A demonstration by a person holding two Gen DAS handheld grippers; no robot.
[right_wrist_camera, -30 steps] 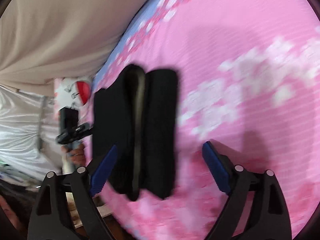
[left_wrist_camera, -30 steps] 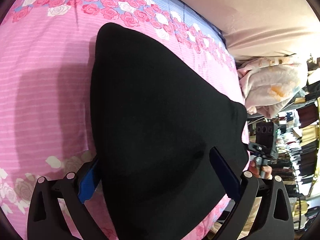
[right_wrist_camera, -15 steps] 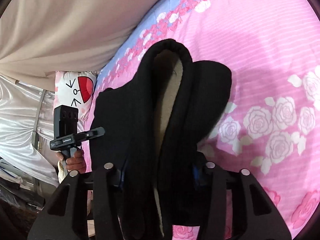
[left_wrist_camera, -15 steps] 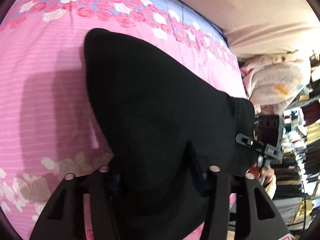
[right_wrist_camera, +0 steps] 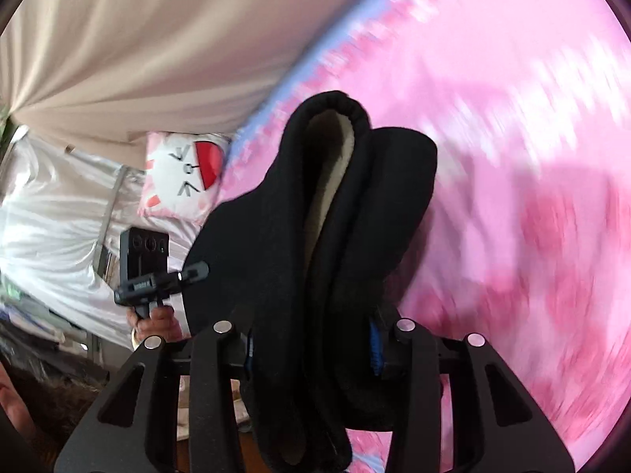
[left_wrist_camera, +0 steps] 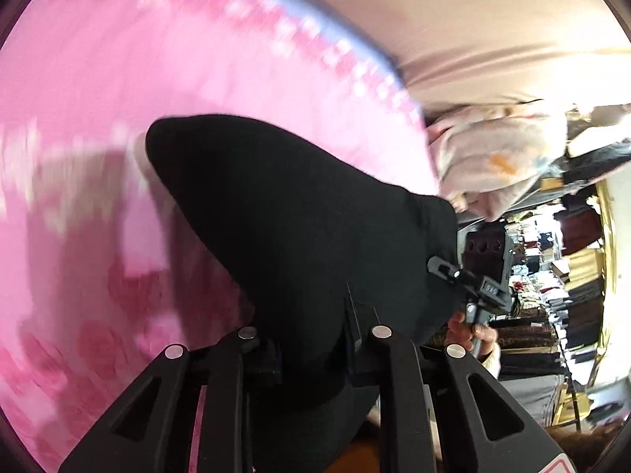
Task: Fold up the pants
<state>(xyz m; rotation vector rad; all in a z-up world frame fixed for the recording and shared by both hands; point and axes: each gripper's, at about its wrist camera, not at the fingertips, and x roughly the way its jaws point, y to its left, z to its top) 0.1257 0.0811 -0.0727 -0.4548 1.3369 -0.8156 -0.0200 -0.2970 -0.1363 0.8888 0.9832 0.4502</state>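
Black pants [left_wrist_camera: 295, 216] with a pale fleece lining [right_wrist_camera: 327, 165] are folded into a thick bundle over the pink bed sheet [left_wrist_camera: 98, 79]. My left gripper [left_wrist_camera: 311, 339] is closing, its jaws pinching one end of the pants, with cloth bunched between the pads. My right gripper [right_wrist_camera: 311, 347] is also closing, its blue pads pressed on the thick layered end of the pants [right_wrist_camera: 256, 236]. Each view shows the other hand-held gripper at the far end of the bundle: the right one [left_wrist_camera: 477, 272] and the left one [right_wrist_camera: 150, 272]. The background is blurred.
A beige curtain [right_wrist_camera: 138, 39] hangs behind the bed. A white cat-face pillow [right_wrist_camera: 181, 173] lies at one end, and a pale bundled blanket [left_wrist_camera: 497, 161] at the other. Crowded shelves [left_wrist_camera: 552, 276] stand beyond the bed's edge.
Both grippers went from wide open around the pants to clamped on them. The bundle has since come off the sheet and shifted, with the bed now motion-blurred.
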